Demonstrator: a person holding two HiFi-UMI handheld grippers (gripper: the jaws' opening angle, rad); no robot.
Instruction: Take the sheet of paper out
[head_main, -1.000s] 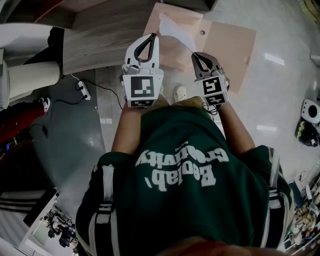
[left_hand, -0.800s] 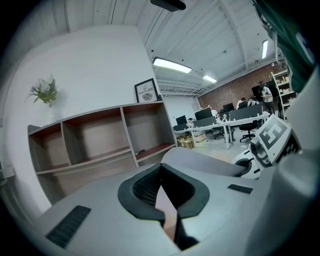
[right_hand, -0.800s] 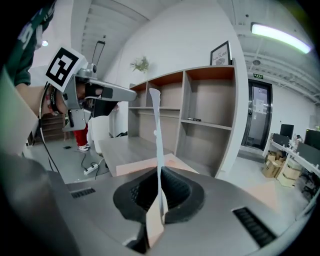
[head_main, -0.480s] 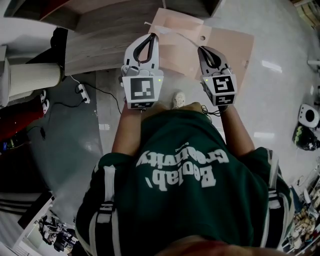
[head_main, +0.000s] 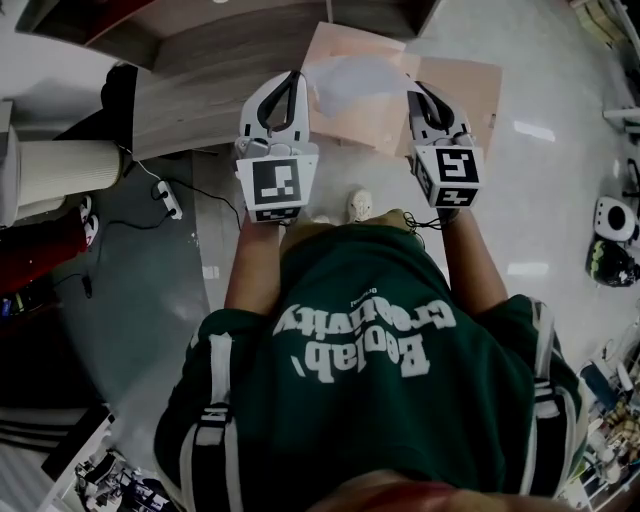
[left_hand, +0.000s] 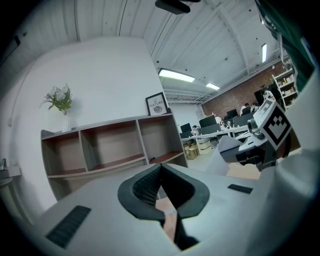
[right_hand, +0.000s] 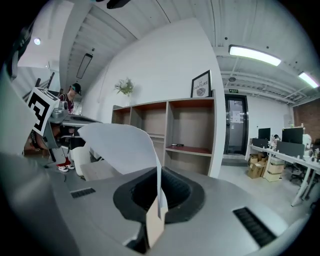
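Observation:
A brown paper envelope (head_main: 455, 85) hangs in front of me in the head view, with a white sheet of paper (head_main: 350, 80) lying across its upper left. My left gripper (head_main: 295, 82) is shut on the envelope's left edge; brown paper (left_hand: 167, 217) shows between its jaws in the left gripper view. My right gripper (head_main: 416, 92) is shut on the white sheet (right_hand: 120, 145), which curls up and leftwards out of the jaws in the right gripper view. A tan strip (right_hand: 154, 225) sits in the same grip. The two grippers are side by side and point nearly level.
A wooden shelf unit (head_main: 200, 70) lies ahead on the left, with open compartments (left_hand: 110, 150), a framed picture (left_hand: 156, 105) and a vase of flowers (left_hand: 60, 97) on top. A white cylinder (head_main: 60, 165), a power strip (head_main: 165, 185) and my shoe (head_main: 360, 205) are on the floor.
Both grippers have risen. The right one has turned, and the white sheet now spreads wider over the envelope than before.

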